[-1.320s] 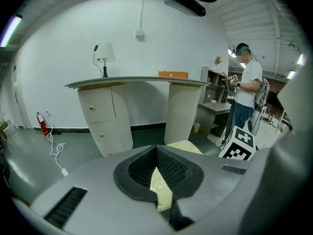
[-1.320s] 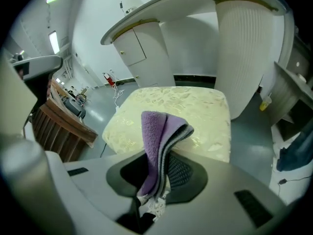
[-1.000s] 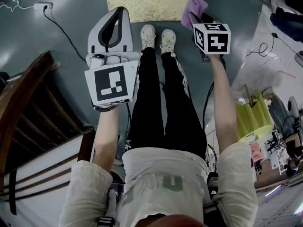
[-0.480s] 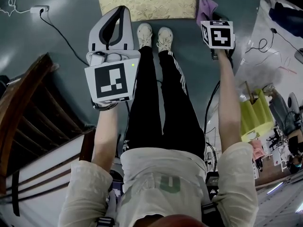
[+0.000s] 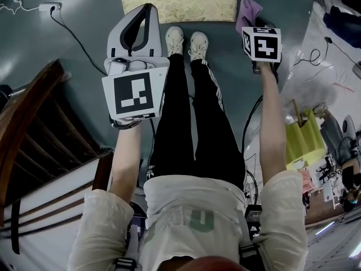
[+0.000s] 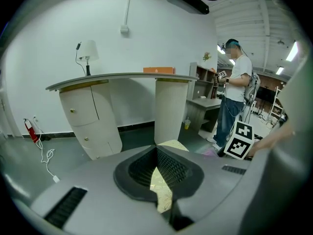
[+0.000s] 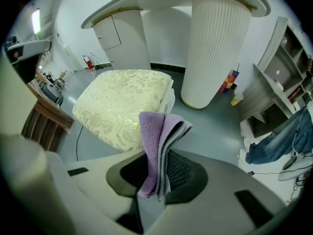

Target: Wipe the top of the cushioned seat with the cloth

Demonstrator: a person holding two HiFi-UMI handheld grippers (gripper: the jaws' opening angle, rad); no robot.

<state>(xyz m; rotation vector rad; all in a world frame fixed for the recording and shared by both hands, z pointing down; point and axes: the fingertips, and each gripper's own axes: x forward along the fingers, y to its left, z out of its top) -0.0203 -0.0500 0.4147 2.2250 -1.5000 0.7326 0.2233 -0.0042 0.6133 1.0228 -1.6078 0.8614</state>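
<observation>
The cushioned seat (image 5: 177, 1), pale yellow with a leaf pattern, sits on the floor just beyond the person's shoes. My right gripper (image 5: 255, 21) is shut on a folded purple cloth (image 5: 248, 8), held in the air just off the seat's right edge. In the right gripper view the cloth (image 7: 156, 131) stands up from between the jaws of my right gripper (image 7: 159, 155), with the seat (image 7: 122, 99) below and to the left. My left gripper (image 5: 145, 13) hovers near the seat's front left corner, shut and empty. The left gripper view shows my left gripper (image 6: 156, 148) and a strip of seat (image 6: 173, 145) past it.
A dark wooden frame (image 5: 34, 129) stands at the left. A cable and plug (image 5: 48, 7) lie on the floor at the far left. A white ribbed column (image 7: 215, 48) under a curved counter stands behind the seat. Another person (image 6: 237, 82) stands farther off. Blue clothing (image 7: 279, 141) lies at the right.
My right gripper has carried the cloth rightward, from over the seat's right edge to just beside it. The left gripper has barely shifted.
</observation>
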